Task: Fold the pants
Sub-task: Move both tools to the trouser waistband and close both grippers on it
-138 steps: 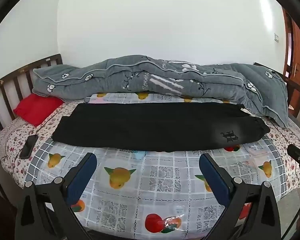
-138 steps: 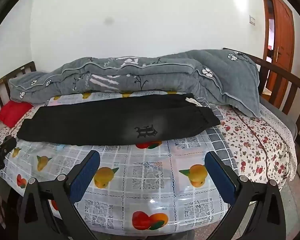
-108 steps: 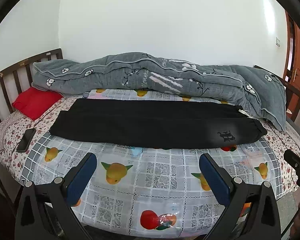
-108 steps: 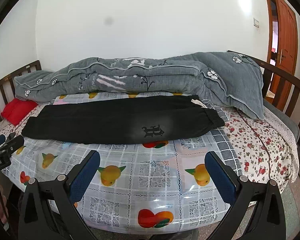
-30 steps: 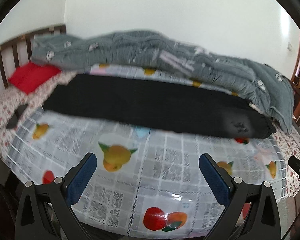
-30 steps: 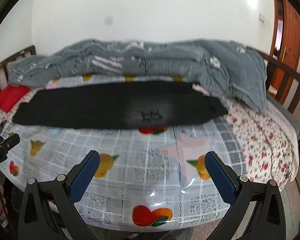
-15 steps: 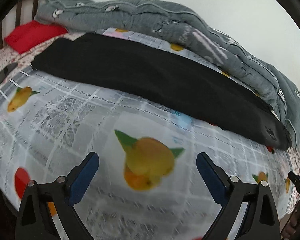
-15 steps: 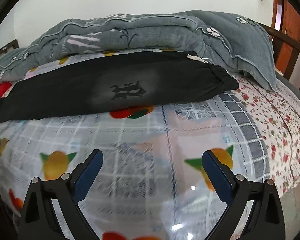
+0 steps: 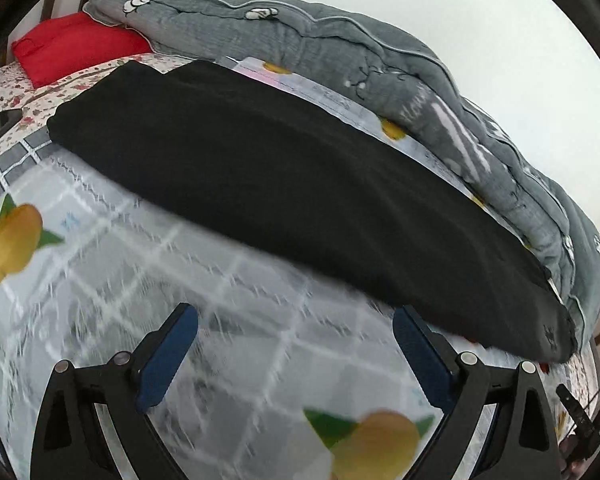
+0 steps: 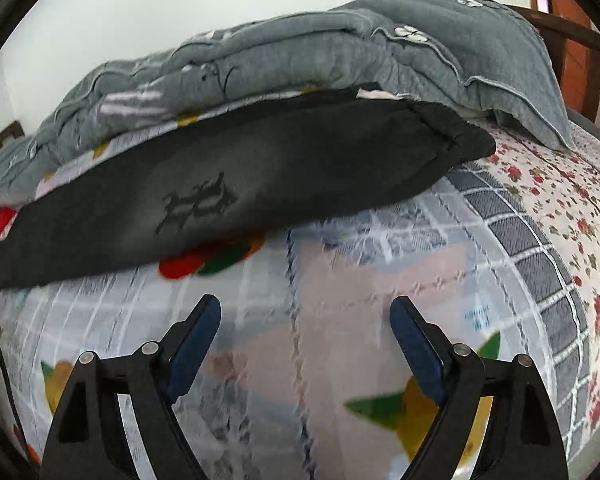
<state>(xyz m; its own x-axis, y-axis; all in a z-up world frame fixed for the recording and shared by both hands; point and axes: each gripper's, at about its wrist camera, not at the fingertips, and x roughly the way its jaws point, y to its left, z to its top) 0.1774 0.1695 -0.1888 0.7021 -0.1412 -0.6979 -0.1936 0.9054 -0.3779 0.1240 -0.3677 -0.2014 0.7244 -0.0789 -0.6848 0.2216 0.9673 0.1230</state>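
Pants [image 9: 300, 184] lie flat lengthwise across the bed [image 9: 100, 280], black, in front of the grey quilt [image 9: 340, 52]. Left tool [image 9: 292, 332] hangs spread wide and empty near their front edge; right tool [image 10: 305, 322] likewise gapes empty just short of the logo [image 10: 198, 204].

A home bedroom: a bed [image 9: 80, 216] with fruit-print sheet, grey quilt [image 10: 300, 56] and red pillow [image 9: 76, 46].
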